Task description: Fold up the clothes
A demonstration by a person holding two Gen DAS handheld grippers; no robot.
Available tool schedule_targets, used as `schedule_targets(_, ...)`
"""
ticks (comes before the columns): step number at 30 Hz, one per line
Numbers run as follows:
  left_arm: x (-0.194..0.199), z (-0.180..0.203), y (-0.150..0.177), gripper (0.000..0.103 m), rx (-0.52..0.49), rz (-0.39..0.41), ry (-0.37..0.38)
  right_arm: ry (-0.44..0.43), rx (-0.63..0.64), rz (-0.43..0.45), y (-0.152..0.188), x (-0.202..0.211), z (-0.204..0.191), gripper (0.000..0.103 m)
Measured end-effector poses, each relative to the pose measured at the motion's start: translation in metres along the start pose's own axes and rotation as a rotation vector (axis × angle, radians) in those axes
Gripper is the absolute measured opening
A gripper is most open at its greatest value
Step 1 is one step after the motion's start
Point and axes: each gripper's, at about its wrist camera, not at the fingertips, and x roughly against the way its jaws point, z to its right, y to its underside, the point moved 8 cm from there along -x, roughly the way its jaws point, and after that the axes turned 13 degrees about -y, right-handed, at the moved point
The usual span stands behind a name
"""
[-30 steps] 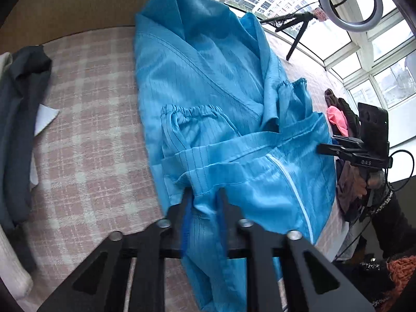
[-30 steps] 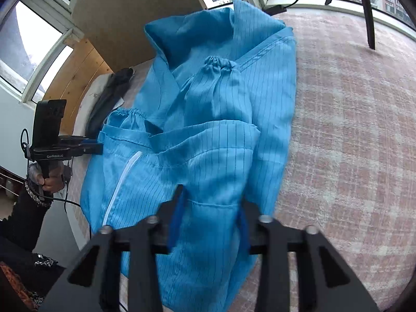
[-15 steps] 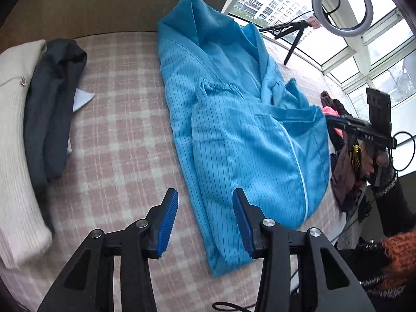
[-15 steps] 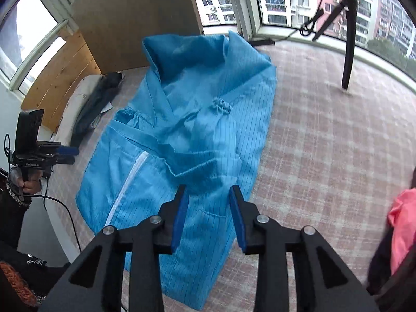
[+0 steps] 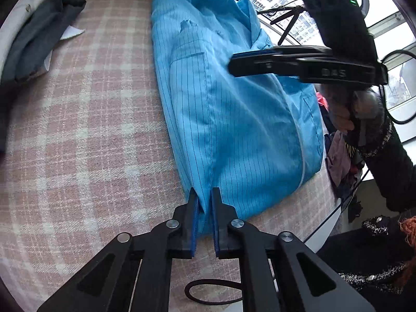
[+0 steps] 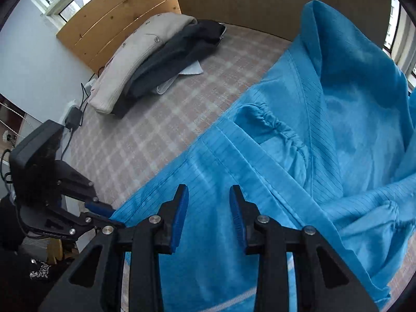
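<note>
Left tool (image 5: 202,218) closing on blue garment (image 5: 234,119) hem corner

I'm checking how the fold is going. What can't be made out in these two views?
- Left wrist view: the right tool is motion-blurred, and its body hides part of the blue garment.
- Left tool: jaws closing on the hem; pad contact unclear.
- Right wrist view: the garment's near hem lies behind the tool's arms and is cut by the bottom edge.

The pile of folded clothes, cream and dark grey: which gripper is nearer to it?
Left. The left gripper pinches the blue garment's edge on the side facing the pile. The right gripper, jaws apart, hangs over the garment's middle, farther from it.
</note>
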Motion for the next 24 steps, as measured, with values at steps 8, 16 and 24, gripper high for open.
schedule_targets(8, -0.001, -0.005, 0.002, 0.015, 0.008, -0.064, -0.077, -0.077, -0.103, 0.134, 0.001, 0.055, 0.004, 0.033)
schedule_targets(16, -0.002, -0.009, -0.091, 0.045, -0.093, 0.053, -0.165, 0.201, -0.463, 0.420, 0.127, 0.211, 0.104, 0.043)
schedule_targets(24, -0.058, -0.013, -0.123, 0.016, -0.124, -0.016, -0.230, 0.085, -0.576, 0.385, 0.163, 0.164, 0.129, 0.043)
